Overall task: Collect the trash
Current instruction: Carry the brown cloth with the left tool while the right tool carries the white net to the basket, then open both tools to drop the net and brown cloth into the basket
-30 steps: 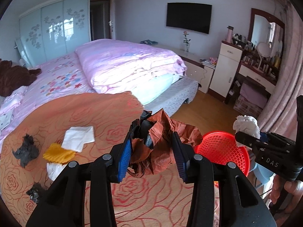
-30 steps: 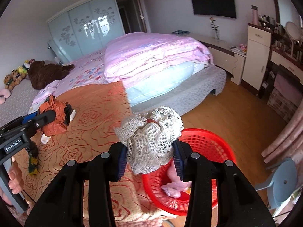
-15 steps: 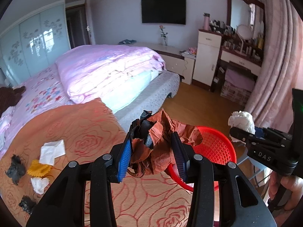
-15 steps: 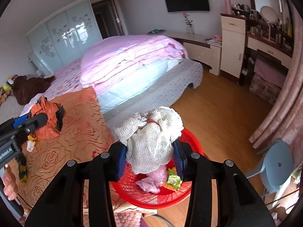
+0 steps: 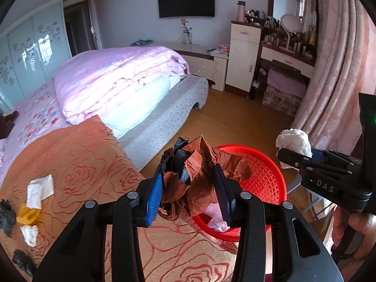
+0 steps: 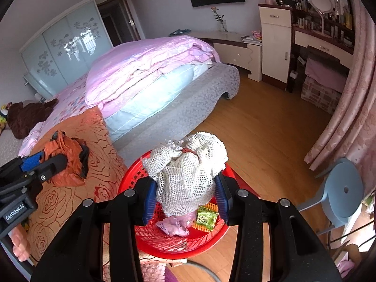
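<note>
Trash is held in both tools. The left tool (image 5: 190, 188) is closed on a crumpled brown and black wrapper (image 5: 197, 164), and the right tool (image 6: 185, 192) is closed on a white net rag (image 6: 188, 171). Neither grip has let go; the pads press on both bundles just as they did a second ago.

What changed is the place. A second ago the red basket (image 5: 265, 176) sat off to the side of the left tool, behind the wrapper. Now both tools have swung over and dipped down. The net rag hangs right above the basket (a pink scrap (image 6: 174, 226) and a green packet (image 6: 205, 218) already lie inside). The wrapper is above the near rim, with the orange bed cover (image 5: 77, 164) still under part of it.

So I think the drop comes next: the right one looks ready, the left may need to go a bit further over. More trash waits on the cover: white tissue (image 5: 38, 190), a yellow bit (image 5: 28, 216) and dark lumps (image 5: 7, 217).
</note>
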`<act>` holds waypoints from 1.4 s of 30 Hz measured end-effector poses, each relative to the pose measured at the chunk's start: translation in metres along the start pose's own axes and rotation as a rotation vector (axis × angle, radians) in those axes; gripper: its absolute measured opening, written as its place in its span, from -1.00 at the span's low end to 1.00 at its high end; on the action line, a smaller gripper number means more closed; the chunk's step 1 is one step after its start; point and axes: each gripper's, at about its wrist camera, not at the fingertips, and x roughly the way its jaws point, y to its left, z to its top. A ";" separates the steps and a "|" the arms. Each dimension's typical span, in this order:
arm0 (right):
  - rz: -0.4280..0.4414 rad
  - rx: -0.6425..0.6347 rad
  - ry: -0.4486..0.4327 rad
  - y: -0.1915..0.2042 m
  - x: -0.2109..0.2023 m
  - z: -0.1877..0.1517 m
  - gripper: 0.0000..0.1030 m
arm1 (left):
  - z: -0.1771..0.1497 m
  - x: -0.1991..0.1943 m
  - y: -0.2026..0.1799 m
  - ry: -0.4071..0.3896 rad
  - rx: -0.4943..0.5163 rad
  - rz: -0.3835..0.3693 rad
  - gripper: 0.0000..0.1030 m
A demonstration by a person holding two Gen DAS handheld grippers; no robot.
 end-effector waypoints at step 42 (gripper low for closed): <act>-0.037 0.020 0.054 -0.007 0.019 -0.010 0.25 | -0.024 0.034 0.001 0.083 0.004 -0.032 0.34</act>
